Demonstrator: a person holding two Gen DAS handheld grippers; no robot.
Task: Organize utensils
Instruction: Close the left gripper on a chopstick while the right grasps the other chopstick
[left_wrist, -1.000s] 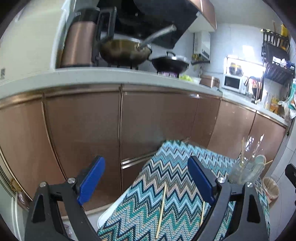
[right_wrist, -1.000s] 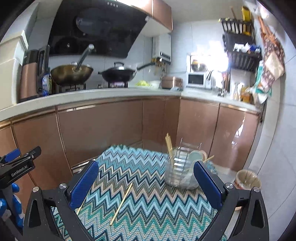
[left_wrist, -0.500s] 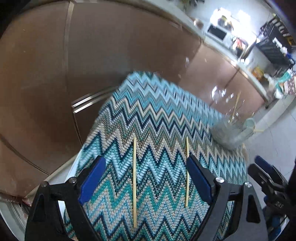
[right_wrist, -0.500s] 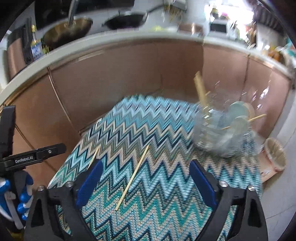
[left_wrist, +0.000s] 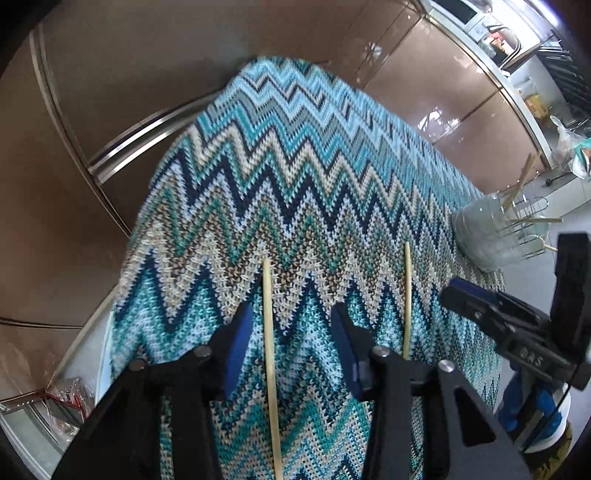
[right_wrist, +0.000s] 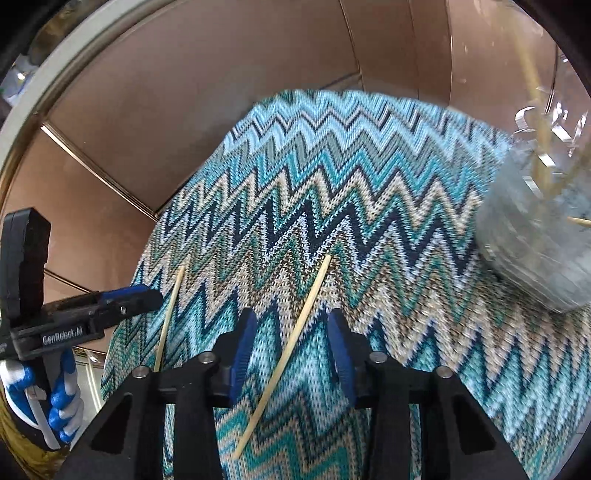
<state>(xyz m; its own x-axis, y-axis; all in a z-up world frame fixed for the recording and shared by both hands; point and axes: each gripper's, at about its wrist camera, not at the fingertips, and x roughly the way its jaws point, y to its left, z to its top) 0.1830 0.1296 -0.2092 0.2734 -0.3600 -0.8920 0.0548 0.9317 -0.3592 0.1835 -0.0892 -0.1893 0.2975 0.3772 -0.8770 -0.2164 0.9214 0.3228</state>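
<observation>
At the right edge of the table, my clear ribbed glass holder (left_wrist: 491, 236) stood with a few wooden chopsticks (left_wrist: 519, 186) leaning in it. Two thin, pale loose chopsticks lay on the knitted zigzag tablecloth (left_wrist: 295, 177). My left gripper (left_wrist: 291, 343) was closing around the left chopstick (left_wrist: 267, 325), pads not touching. My right gripper (right_wrist: 291, 347) was closing likewise around the right chopstick (right_wrist: 295, 339).

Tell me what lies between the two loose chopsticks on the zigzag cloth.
Left wrist view: between the left chopstick and the right chopstick sits only the left claw's right finger over bare cloth; its closing jaws straddle the left one.
</observation>
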